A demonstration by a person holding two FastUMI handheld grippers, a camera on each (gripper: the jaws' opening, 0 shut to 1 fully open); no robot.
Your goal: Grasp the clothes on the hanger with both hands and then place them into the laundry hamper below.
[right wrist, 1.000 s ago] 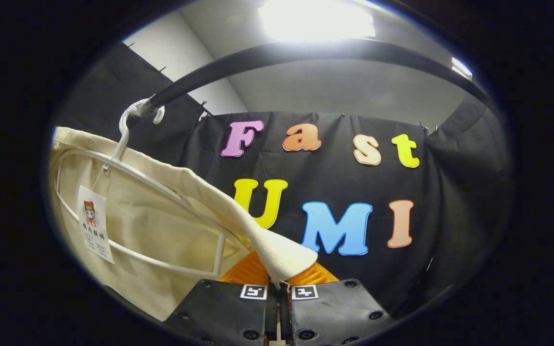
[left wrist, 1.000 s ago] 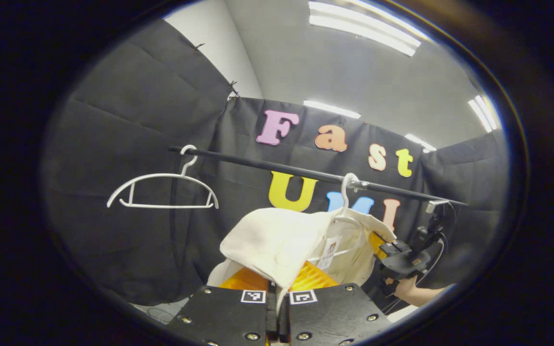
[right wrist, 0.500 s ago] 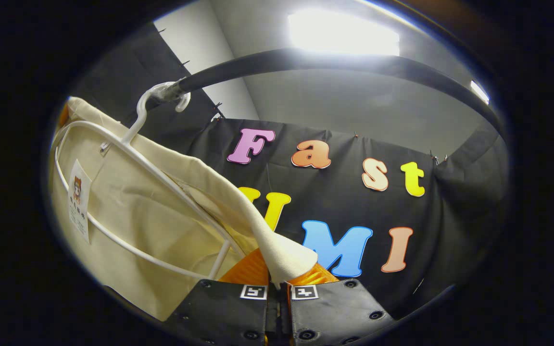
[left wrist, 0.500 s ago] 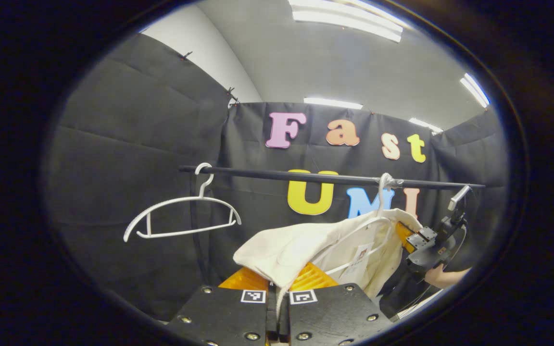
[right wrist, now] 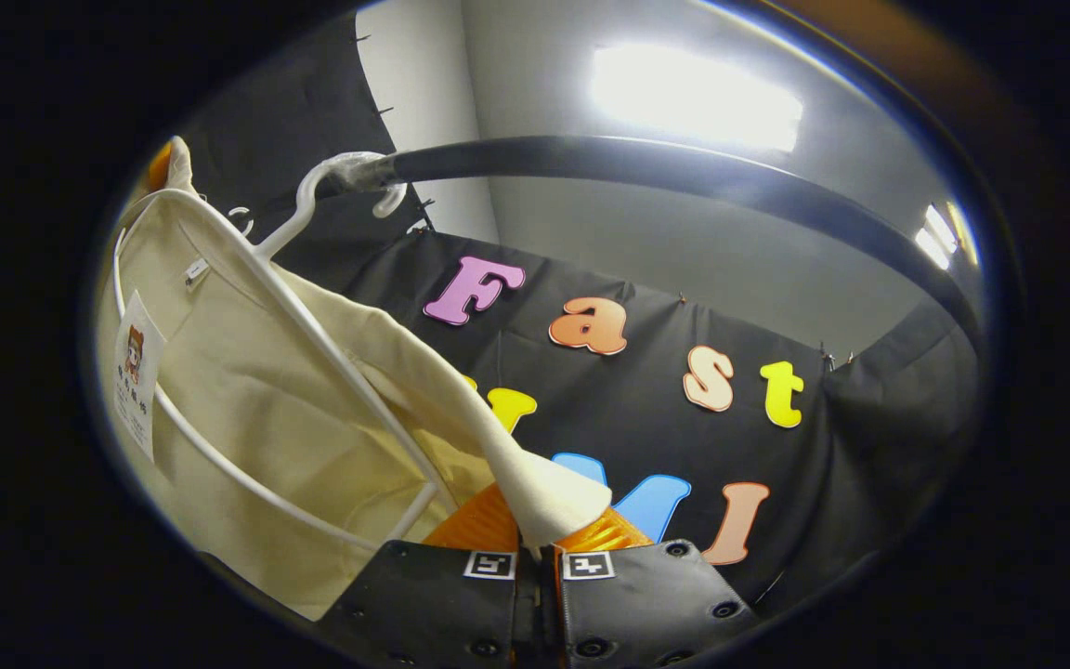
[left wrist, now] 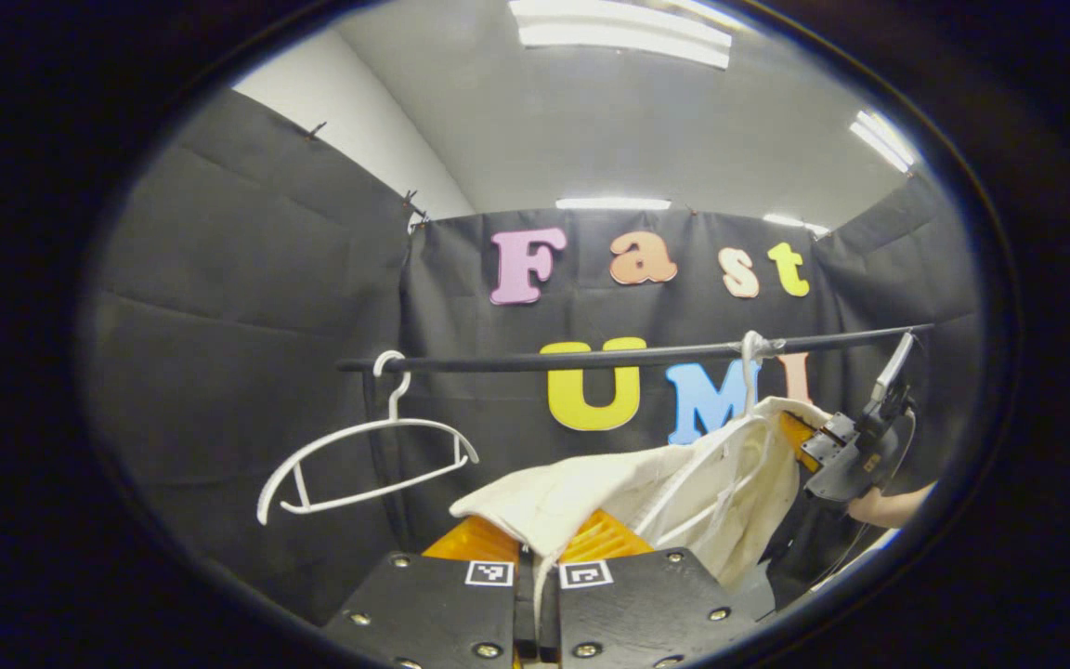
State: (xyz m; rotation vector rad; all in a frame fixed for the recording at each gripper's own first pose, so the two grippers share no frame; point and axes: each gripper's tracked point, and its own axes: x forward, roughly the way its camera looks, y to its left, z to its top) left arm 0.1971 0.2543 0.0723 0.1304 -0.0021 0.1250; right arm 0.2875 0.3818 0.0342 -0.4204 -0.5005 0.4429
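Both grippers' fingers (left wrist: 535, 557) (right wrist: 540, 550) pinch one cream garment (left wrist: 581, 488); two white hangers (left wrist: 363, 460) on one rail (left wrist: 544, 358).

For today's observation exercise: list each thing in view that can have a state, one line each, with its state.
Left tongs: shut on cream garment.
Right tongs: shut on cream garment.
Cream garment: still on its hanger.
Garment's hanger: hooked on rail.
Spare hanger: bare, hooked on rail.
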